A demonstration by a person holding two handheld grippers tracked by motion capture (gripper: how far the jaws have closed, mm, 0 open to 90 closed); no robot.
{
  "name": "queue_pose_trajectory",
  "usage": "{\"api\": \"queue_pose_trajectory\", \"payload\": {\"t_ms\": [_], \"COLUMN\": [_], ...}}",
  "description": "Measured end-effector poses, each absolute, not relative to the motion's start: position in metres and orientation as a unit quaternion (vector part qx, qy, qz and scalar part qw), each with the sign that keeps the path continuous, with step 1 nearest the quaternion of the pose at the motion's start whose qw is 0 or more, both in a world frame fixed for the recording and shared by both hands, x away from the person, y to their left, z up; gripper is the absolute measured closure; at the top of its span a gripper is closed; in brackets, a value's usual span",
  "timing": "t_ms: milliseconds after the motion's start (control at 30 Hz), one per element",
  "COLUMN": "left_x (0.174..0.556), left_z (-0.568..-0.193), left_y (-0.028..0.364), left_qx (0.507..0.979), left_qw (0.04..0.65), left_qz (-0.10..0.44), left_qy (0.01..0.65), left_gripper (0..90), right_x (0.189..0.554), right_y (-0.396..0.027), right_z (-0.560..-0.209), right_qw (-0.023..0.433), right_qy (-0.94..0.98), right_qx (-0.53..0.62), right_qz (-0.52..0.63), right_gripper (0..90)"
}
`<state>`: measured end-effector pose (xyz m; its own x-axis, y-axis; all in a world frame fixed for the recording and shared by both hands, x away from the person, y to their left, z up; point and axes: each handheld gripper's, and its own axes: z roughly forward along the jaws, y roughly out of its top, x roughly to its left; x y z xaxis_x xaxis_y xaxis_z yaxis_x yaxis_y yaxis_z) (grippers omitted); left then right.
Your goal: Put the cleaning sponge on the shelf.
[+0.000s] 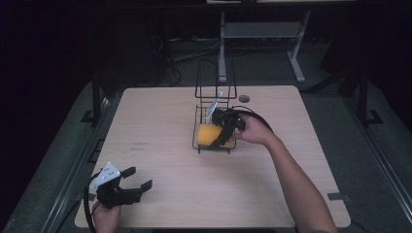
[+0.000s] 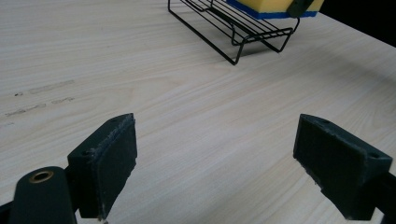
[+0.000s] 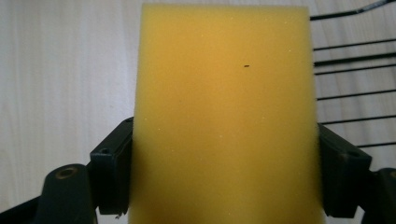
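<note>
1. Where the table (image 1: 160,126) is bare at its near left corner, the left gripper (image 1: 137,179) sits low over the wood in the person's left hand (image 1: 106,217), its jaws spread wide apart with nothing between them.
2. Seen from the left gripper view, the two black pads (image 2: 109,156) stand well apart over pale wood grain, with faint dark scuff marks on the table to the left.
3. Right of centre on the table stands a black wire rack (image 1: 215,104), with a tall looped back at its far side and a low tray at its near side.
4. The sponge (image 1: 209,134), yellow, sits at the rack's low tray; the left gripper view shows a blue layer (image 2: 268,15) under the yellow.
5. The right gripper (image 1: 224,131), held by the right hand (image 1: 255,131), reaches into the rack from the right and is clamped on the sponge.
6. Looking along the right gripper's jaws, both press the sponge's (image 3: 224,116) long sides, with rack wires (image 3: 350,70) to the right and wood to the left.
7. Whether the sponge rests on the wires or is lifted off them cannot be told.
8. A thin pale item (image 1: 214,107) leans in the rack just beyond the gripper; what it is cannot be made out.
</note>
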<state>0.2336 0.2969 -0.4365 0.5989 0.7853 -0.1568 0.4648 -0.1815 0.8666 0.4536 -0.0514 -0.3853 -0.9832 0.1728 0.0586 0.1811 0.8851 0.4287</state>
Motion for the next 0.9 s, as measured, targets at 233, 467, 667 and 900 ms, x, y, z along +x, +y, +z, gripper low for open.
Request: {"api": "queue_pose_trajectory", "payload": {"t_ms": [233, 467, 667, 900], "left_x": [0.233, 0.234, 0.234, 0.234], "left_z": [-0.437, -0.437, -0.437, -0.437], "left_y": [0.297, 0.297, 0.297, 0.298], "left_qx": [0.75, 0.75, 0.75, 0.75], "left_qw": [0.487, 0.487, 0.486, 0.487], "left_qz": [0.163, 0.163, 0.163, 0.163], "left_qy": [0.418, 0.418, 0.418, 0.418], "left_gripper": [12.8, 12.8, 12.8, 12.8], "right_x": [0.464, 0.474, 0.476, 0.479], "right_y": [-0.051, -0.056, -0.056, -0.049], "right_z": [-0.388, -0.395, -0.397, -0.392], "right_qw": [0.016, 0.02, 0.023, 0.022], "right_qy": [-0.97, -0.967, -0.967, -0.971], "right_qx": [-0.09, -0.107, -0.109, -0.1], "right_qz": [-0.227, -0.229, -0.23, -0.217], "right_gripper": [21.6, 21.6, 21.6, 21.6]}}
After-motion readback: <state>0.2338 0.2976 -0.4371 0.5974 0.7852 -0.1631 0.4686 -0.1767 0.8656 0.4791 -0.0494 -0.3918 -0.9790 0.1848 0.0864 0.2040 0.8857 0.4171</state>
